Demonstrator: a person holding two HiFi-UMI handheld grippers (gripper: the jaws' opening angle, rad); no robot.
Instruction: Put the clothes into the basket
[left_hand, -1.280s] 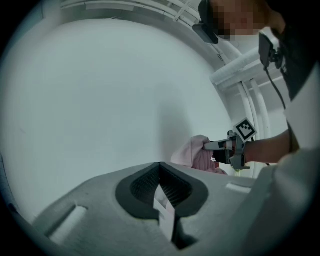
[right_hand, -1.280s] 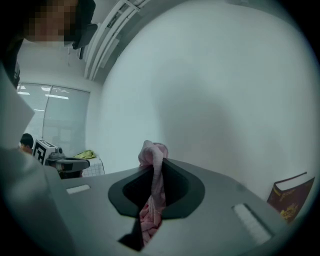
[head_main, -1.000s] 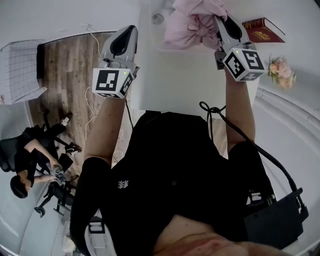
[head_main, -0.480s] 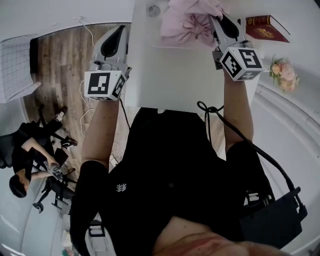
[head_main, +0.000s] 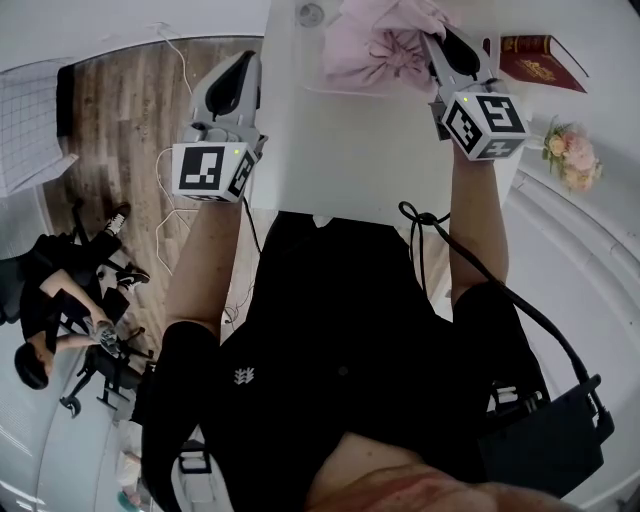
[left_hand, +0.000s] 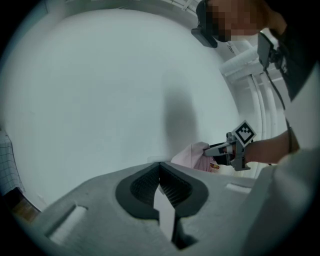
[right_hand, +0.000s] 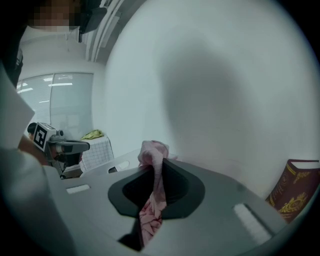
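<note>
Both hands had sunk slightly. Right tongs (head_main: 434, 42) stayed clamped on the pink garment (head_main: 375, 45) above the tabletop (head_main: 340, 150); left tongs (head_main: 243, 60) were together, empty. Carrying it to the basket (head_main: 25, 140) remained.

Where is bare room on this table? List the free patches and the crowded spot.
Bare: the white table from the pink garment back to its near edge. Crowded: the far end, where the right claw grips the garment near the red book.
</note>
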